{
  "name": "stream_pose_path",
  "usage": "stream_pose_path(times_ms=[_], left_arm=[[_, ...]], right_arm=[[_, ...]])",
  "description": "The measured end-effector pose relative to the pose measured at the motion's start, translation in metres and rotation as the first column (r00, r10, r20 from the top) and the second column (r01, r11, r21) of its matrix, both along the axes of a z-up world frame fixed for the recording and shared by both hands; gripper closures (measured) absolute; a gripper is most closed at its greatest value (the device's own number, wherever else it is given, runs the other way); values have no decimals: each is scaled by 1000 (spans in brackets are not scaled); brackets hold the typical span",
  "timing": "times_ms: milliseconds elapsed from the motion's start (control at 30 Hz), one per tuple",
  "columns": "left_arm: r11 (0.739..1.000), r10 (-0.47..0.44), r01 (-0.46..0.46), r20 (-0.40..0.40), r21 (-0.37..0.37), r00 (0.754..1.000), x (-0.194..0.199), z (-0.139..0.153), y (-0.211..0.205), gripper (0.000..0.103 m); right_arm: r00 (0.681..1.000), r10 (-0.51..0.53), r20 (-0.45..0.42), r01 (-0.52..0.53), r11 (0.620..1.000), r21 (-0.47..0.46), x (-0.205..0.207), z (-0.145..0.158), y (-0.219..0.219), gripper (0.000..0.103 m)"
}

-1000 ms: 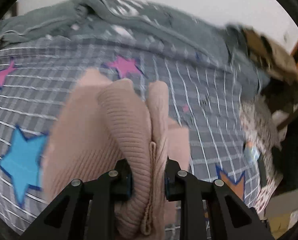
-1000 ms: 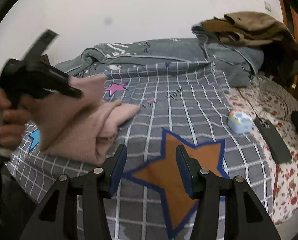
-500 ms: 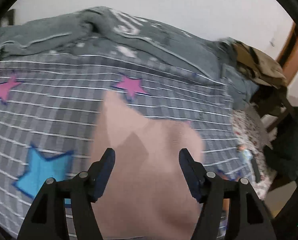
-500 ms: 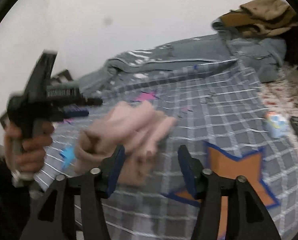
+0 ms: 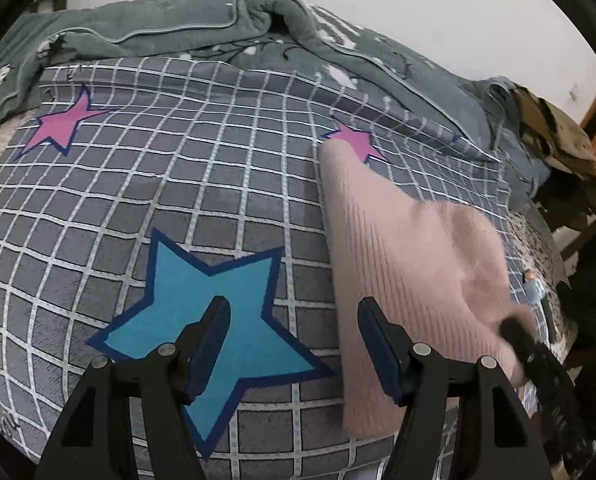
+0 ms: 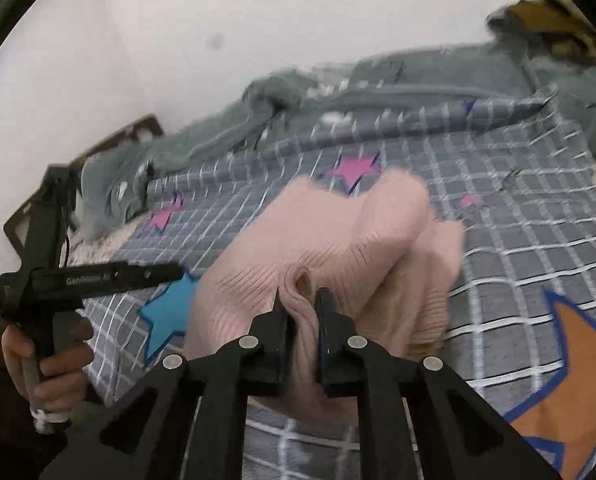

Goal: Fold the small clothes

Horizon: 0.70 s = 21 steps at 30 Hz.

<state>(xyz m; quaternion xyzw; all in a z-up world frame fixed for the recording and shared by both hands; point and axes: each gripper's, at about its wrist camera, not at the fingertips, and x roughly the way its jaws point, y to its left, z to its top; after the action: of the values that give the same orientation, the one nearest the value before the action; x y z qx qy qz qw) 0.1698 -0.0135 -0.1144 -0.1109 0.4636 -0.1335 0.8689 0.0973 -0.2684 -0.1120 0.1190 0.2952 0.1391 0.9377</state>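
The right gripper (image 6: pixel 299 300), jaws just closed, pinches the pink sweater (image 6: pixel 337 248) at six o'clock on the bed (image 6: pixel 537 216); the left gripper (image 5: pixel 292 330) gapes empty. A thin pinch could slip, undoing folds.

Bedspread (image 5: pixel 226 184) open left of sweater (image 5: pixel 401 264); blanket (image 5: pixel 178 28) behind.

Soft, even light is filling both views; no glare showing. Fisheye bending is curving edges. Motion blur is smearing the pink sweater (image 6: pixel 337 240) and grey blanket (image 6: pixel 417 80).
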Motion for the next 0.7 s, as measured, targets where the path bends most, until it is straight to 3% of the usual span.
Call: stream_pose_path(times_ms=[67,167,233,300,367,500,567,700], left_arm=[[1000,-25,25,20,3,999,-3,-1,-4,39],[997,-72,72,10,20,997,-5,-9,-19,39],[996,-76,76,9,37,997,-6,-13,-26,39],[995,-68,65,40,73,997,-7,-13,-28,39],[994,-84,80,48,76,995,-5,-11,-25,39],[995,-87,86,27,46,996,0,-13,-16,39],[995,-89,87,25,55,996,1,-14,-14,39],[992,-113,110,31,69,993,1,-15,-16,39]], right_arm=[[999,-38,3,38,999,-30,-11,-9,-10,93],[995,-39,-92,33,997,-68,-6,-36,-11,93],[995,-35,-98,28,997,-78,-10,-37,-13,91],[995,-22,-95,16,998,-67,-14,-22,-14,81],[998,-15,-62,12,998,-55,-15,-8,-17,57],[999,-38,-38,36,998,-60,8,8,-21,48],[994,-58,-91,57,998,-14,33,5,-29,42],[969,-92,-230,109,992,61,76,-16,-45,43]])
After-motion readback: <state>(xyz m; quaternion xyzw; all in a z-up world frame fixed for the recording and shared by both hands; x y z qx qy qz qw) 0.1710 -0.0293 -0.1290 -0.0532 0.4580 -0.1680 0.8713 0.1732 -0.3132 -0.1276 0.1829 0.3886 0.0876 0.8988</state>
